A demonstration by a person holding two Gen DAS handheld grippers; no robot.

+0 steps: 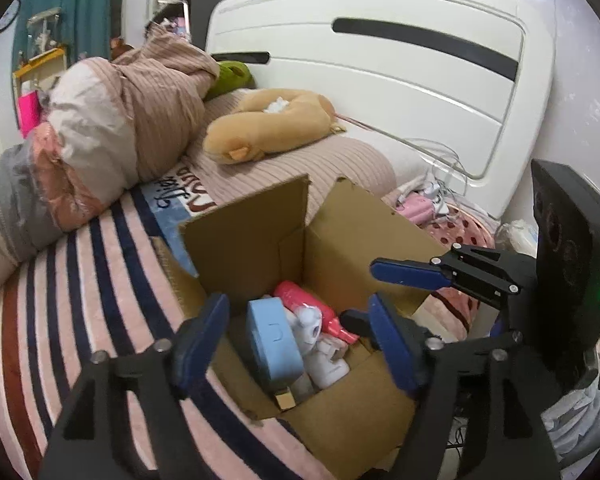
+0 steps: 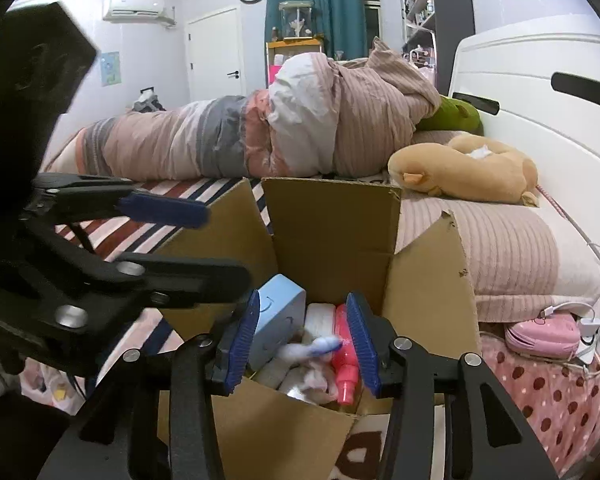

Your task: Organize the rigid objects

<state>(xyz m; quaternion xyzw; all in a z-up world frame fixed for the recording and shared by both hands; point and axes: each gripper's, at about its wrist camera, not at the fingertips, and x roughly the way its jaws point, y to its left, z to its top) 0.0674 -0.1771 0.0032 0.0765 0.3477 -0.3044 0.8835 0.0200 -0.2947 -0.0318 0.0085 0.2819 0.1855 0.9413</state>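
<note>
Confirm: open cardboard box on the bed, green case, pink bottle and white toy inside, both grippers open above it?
Not quite: the case is light blue, not green, as the left wrist view shows. The rest holds: the cardboard box sits open on the bed with the pink bottle and white toy inside, left gripper and right gripper open above it.

The box [image 1: 240, 248] is plain brown corrugated cardboard, matt, with rough torn edges on its flaps. Inside it, the blue case [image 1: 274, 340] looks like smooth matt plastic, the pink bottle [image 1: 312, 304] is glossy plastic, and the white figure [image 1: 320, 344] has a slight sheen. The left gripper [image 1: 298, 346] has a matt black plastic frame with shiny metal bolts, and its fingers [image 1: 202, 336] carry ribbed blue pads. The bedspread [image 1: 72, 304] is soft striped cloth, the pillow [image 1: 300, 176] ribbed fabric, the plush toy [image 1: 268, 124] fuzzy. The headboard [image 1: 380, 64] is smooth, glossy white.
</note>
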